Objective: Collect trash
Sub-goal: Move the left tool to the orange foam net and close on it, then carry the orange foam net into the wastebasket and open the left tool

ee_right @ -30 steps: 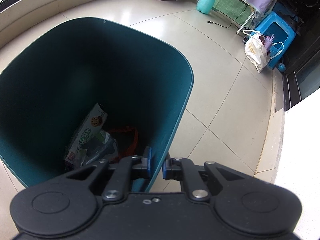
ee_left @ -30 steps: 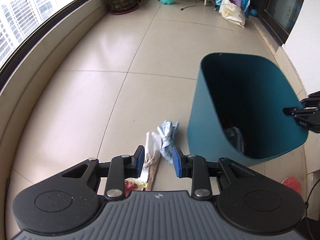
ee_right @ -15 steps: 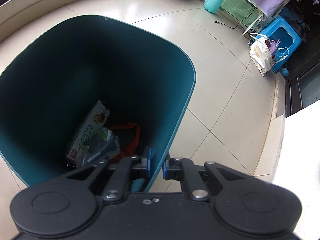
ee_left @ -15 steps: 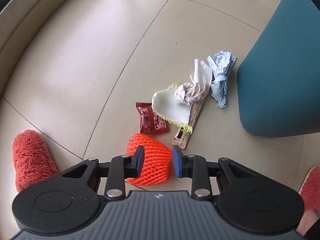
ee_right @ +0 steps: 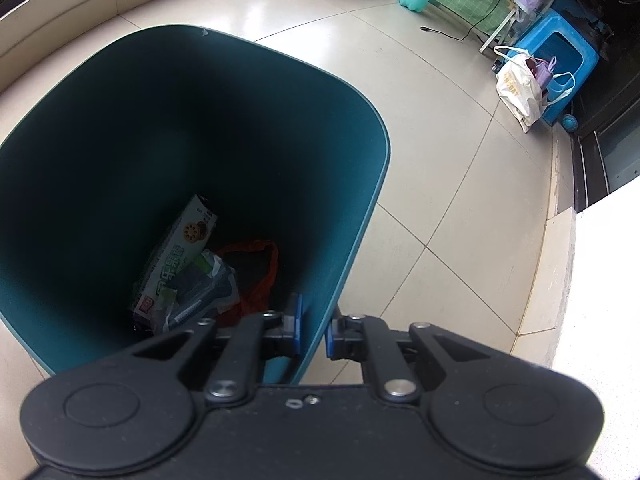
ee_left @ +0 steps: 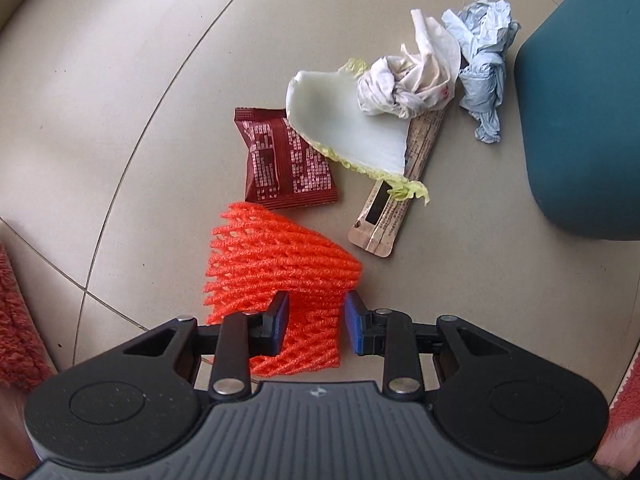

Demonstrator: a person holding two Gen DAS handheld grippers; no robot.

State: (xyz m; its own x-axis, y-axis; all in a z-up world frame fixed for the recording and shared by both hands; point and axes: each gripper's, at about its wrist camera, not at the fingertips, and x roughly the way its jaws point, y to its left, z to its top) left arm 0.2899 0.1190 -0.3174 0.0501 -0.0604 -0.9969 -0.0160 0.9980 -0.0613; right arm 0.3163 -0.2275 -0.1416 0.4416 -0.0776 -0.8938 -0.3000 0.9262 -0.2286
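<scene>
While the right gripper [ee_right: 313, 326] stays clamped on the bin's [ee_right: 372, 184] rim, the left gripper [ee_left: 313, 322] has dropped from floor-gazing height, jaws open, straddling the orange foam net [ee_left: 276, 264] lying on the tiles beside the other scraps.

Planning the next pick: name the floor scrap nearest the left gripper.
The orange foam net: it alone sits between the left gripper fingers; wrapper, leaf and tissues lie farther off.
</scene>
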